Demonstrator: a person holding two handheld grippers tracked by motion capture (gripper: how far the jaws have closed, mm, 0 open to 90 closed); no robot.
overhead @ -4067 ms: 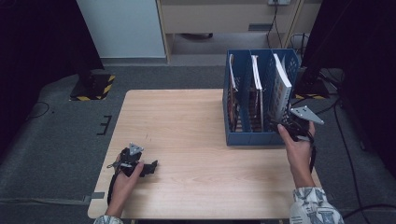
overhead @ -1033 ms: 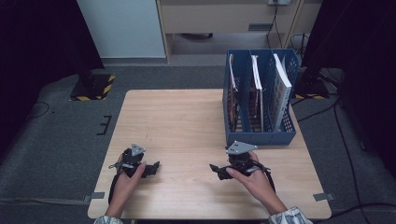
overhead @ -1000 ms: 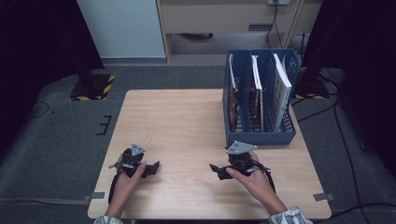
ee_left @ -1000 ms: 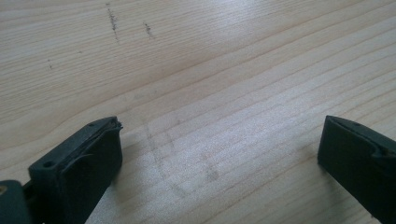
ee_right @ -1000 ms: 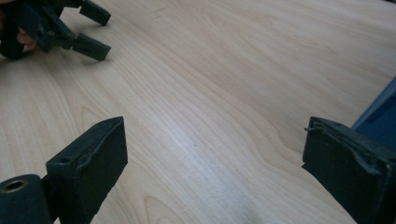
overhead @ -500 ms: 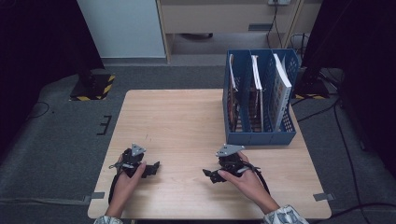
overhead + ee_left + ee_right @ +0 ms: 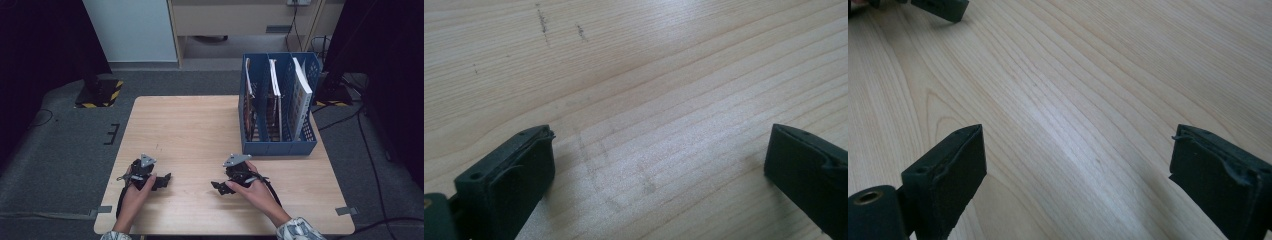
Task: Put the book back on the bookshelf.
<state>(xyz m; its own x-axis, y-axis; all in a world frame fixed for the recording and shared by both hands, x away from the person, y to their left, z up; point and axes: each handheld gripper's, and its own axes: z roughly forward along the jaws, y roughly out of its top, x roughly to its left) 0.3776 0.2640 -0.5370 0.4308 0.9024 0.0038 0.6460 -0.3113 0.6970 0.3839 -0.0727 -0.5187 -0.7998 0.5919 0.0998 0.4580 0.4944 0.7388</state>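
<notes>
Both grippers resting low on the near tabletop (image 7: 200,125), fingers (image 7: 509,175) spread and empty. Blue file rack (image 7: 280,145) with 3 upright books (image 7: 300,95) far-right, nearer right gripper (image 7: 218,188) than left gripper (image 7: 165,180); book spines running away from the person.

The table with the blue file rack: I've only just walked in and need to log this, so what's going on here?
A person rests a gripper in each hand on the wooden table. The left gripper and the right gripper both lie near the front edge, open and holding nothing, with bare wood between their fingers. The blue file rack stands at the far right of the table with books upright in it, apart from both grippers.
</notes>
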